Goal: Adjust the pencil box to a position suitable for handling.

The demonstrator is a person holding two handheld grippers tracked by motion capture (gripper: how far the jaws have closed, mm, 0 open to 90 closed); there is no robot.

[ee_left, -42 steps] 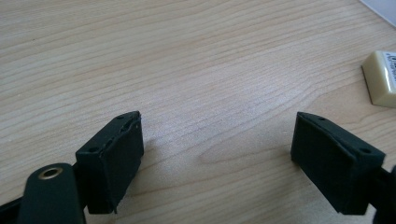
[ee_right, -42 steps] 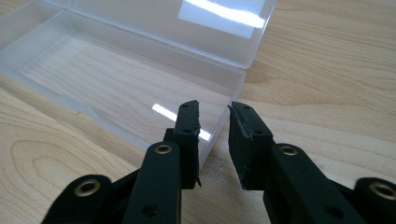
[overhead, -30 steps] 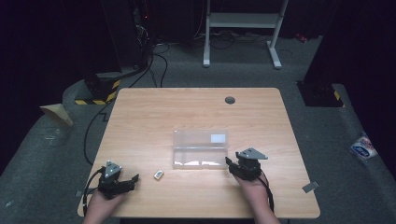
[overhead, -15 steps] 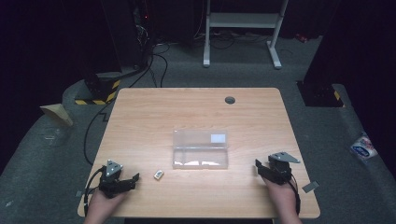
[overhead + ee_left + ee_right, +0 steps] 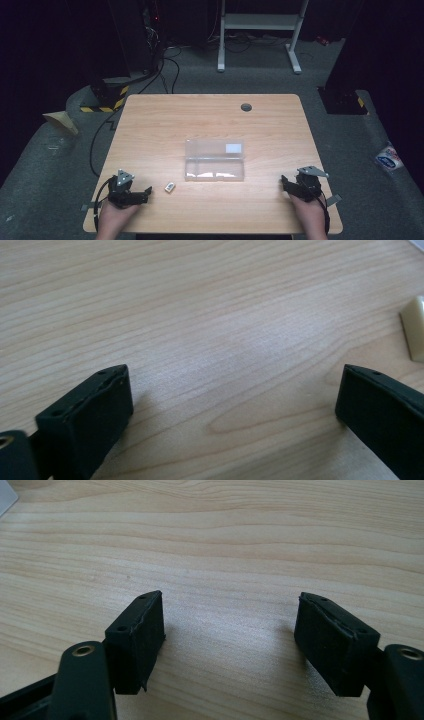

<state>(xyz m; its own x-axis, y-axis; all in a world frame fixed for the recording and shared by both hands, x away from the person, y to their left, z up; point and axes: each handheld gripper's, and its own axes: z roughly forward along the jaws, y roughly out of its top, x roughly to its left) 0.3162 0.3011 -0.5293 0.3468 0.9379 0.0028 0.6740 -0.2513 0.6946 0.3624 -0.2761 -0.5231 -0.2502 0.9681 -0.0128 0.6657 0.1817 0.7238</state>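
Observation:
A clear plastic box point(image 5: 215, 160) lies shut at the middle of the wooden table point(image 5: 210, 120). A small cream piece point(image 5: 170, 187) lies left of its front corner, just ahead of my left gripper point(image 5: 146, 194), which rests at the front left pointing right. Its jaws point(image 5: 232, 390) have just been opening and stand open over bare wood, the cream piece point(image 5: 414, 330) beyond the right one. My right gripper point(image 5: 284, 183) sits at the front right, pointing left toward the box. Its jaws point(image 5: 230, 615) have also just been opening, open with nothing between them; the box corner point(image 5: 6, 497) shows far off.
A black round grommet point(image 5: 246, 107) sits in the table's far side. Cables and a yellow-black striped block point(image 5: 102, 102) lie on the floor at the back left, a white stand point(image 5: 260, 22) behind, and a blue-white packet point(image 5: 387, 159) on the floor at right.
My right gripper has drawn away from the box's right end, rightward to the table's front right. The left hand has kept still.

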